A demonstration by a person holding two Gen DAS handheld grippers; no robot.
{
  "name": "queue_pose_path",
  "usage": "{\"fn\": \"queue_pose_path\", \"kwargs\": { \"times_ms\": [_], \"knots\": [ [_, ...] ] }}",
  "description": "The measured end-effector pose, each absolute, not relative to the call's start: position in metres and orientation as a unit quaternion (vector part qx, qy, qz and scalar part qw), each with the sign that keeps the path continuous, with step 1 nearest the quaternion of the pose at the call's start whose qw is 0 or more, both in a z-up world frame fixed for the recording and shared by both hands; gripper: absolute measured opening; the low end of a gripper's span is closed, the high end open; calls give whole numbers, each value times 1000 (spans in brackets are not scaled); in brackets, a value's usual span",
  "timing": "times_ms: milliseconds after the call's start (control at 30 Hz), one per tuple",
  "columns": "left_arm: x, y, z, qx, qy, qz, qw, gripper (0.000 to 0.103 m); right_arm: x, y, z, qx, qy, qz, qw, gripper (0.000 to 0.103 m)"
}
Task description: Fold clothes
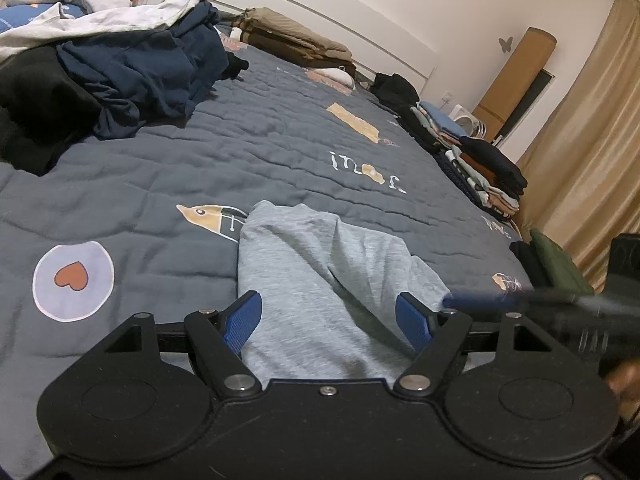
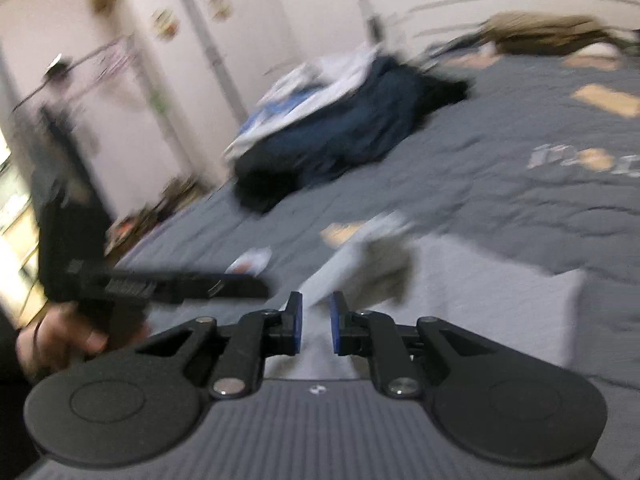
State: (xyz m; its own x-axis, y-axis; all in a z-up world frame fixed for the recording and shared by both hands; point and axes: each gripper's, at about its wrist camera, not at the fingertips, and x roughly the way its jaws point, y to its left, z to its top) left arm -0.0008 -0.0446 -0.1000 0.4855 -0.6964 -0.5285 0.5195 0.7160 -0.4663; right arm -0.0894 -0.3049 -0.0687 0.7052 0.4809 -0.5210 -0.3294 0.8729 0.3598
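A light grey garment (image 1: 320, 264) lies bunched on the dark grey quilt (image 1: 240, 152) at the near edge of the bed. My left gripper (image 1: 329, 320) stands open wide over it, with the cloth filling the space between the blue pads. In the right wrist view, which is blurred, my right gripper (image 2: 316, 320) hangs just above the same grey garment (image 2: 480, 308). Its pads are a narrow gap apart and nothing is pinched between them. A raised fold of the cloth sits just beyond its tips. The left gripper (image 2: 256, 286) shows from the side, held by a hand (image 2: 60, 336).
A heap of unfolded navy, black and white clothes (image 1: 140, 68) sits at the far left of the bed. Folded stacks (image 1: 480, 164) line the right edge, with a dark green garment (image 1: 560, 264) nearer. Tan bedding (image 1: 296, 40) lies at the headboard. A beige curtain (image 1: 592, 140) hangs to the right.
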Motion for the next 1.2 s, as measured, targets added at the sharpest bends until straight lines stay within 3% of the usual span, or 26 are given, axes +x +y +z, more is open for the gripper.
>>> {"fn": "queue_pose_path", "kwargs": {
  "times_ms": [400, 433, 500, 633, 667, 700, 733, 900, 1200],
  "knots": [
    [-5, -73, -96, -127, 346, -379, 849, 73, -77, -295, -108, 109, 366, 211, 900, 32],
    [-5, -78, -97, -120, 348, -377, 850, 71, -79, -293, -108, 106, 367, 214, 899, 33],
    [-3, -86, -103, -106, 356, -369, 852, 56, -83, -291, -108, 103, 368, 218, 898, 36],
    [5, -97, -120, -91, 380, -348, 852, 54, -86, -294, -110, 114, 370, 220, 895, 37],
    [6, -99, -124, -91, 382, -347, 852, 50, -85, -294, -111, 116, 371, 221, 894, 38],
    [8, -100, -127, -94, 382, -356, 848, 21, -85, -295, -111, 116, 372, 222, 894, 38],
    [10, -100, -130, -102, 382, -372, 840, 4, -85, -296, -110, 115, 373, 222, 893, 38],
    [17, -85, -133, -155, 378, -365, 837, 3, -86, -316, -103, 148, 364, 204, 897, 38],
    [-1, -45, -107, -124, 368, -345, 854, 3, -85, -345, -103, 185, 350, 139, 908, 38]
  ]
}}
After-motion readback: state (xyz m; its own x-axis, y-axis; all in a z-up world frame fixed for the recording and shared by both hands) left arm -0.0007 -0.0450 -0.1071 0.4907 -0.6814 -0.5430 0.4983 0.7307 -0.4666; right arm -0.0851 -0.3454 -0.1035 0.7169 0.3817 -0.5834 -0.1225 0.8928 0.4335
